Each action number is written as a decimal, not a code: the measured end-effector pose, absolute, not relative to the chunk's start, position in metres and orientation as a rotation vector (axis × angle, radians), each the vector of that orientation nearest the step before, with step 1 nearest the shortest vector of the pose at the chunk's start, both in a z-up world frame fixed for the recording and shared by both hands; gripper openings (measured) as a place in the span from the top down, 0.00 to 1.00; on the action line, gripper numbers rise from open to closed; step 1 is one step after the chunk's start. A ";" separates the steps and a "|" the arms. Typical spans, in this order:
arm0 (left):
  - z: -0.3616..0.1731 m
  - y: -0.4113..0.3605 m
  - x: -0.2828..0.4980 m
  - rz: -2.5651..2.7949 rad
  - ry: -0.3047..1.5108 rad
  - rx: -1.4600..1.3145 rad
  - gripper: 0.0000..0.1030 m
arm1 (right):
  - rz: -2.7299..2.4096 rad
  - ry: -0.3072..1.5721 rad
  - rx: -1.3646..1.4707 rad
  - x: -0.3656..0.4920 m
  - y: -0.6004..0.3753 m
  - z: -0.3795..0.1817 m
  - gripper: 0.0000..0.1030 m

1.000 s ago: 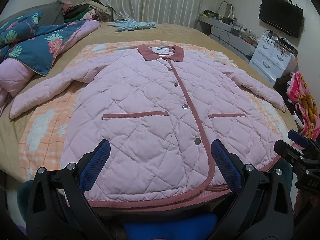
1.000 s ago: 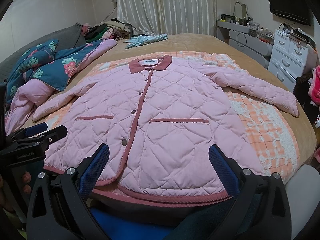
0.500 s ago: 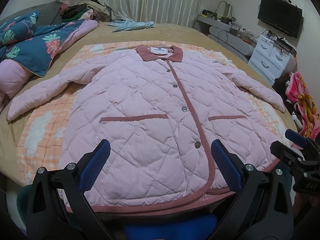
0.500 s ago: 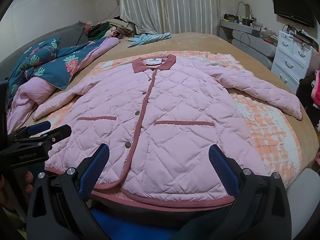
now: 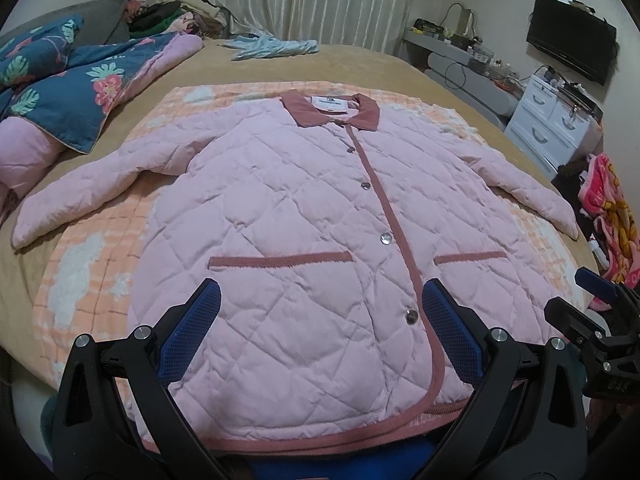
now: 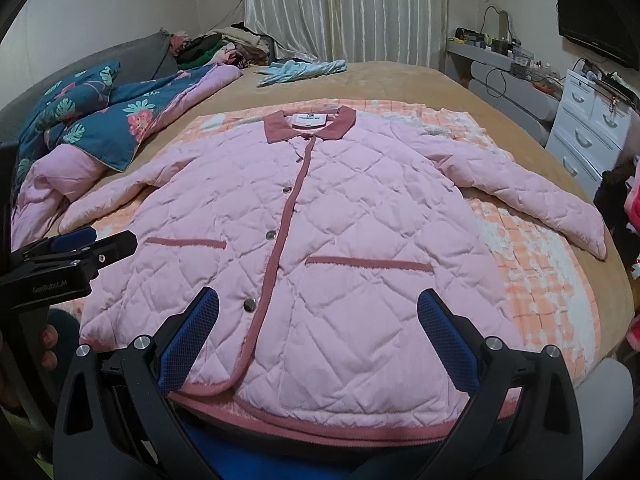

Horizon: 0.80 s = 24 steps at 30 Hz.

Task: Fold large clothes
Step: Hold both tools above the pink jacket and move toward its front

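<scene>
A pink quilted jacket [image 5: 304, 216] with a dark rose collar and trim lies flat and buttoned on the bed, sleeves spread to both sides. It also shows in the right wrist view [image 6: 344, 216]. My left gripper [image 5: 320, 300] is open and empty, hovering above the jacket's hem on its left half. My right gripper [image 6: 318, 304] is open and empty above the hem on the right half. Each gripper shows at the edge of the other's view: the right one [image 5: 592, 312], the left one [image 6: 80, 246].
An orange checked blanket [image 5: 80, 264] lies under the jacket on the tan bed. A blue floral quilt [image 5: 80, 80] is piled at the left. A light blue garment [image 5: 276, 46] lies far back. White drawers [image 5: 556, 120] and a TV [image 5: 568, 36] stand at the right.
Both grippers have moved slightly forward and lower over the jacket's hem. The jacket has not moved and both stay open.
</scene>
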<state>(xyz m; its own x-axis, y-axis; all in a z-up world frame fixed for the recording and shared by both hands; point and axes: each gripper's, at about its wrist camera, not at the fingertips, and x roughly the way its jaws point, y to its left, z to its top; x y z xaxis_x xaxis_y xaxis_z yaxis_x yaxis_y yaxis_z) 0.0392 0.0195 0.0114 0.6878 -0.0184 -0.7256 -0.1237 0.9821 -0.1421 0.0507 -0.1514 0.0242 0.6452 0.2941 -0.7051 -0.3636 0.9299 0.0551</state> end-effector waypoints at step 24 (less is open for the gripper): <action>0.040 0.040 0.088 0.083 0.794 -0.224 0.08 | 0.395 0.764 -0.090 0.117 -0.145 0.074 0.04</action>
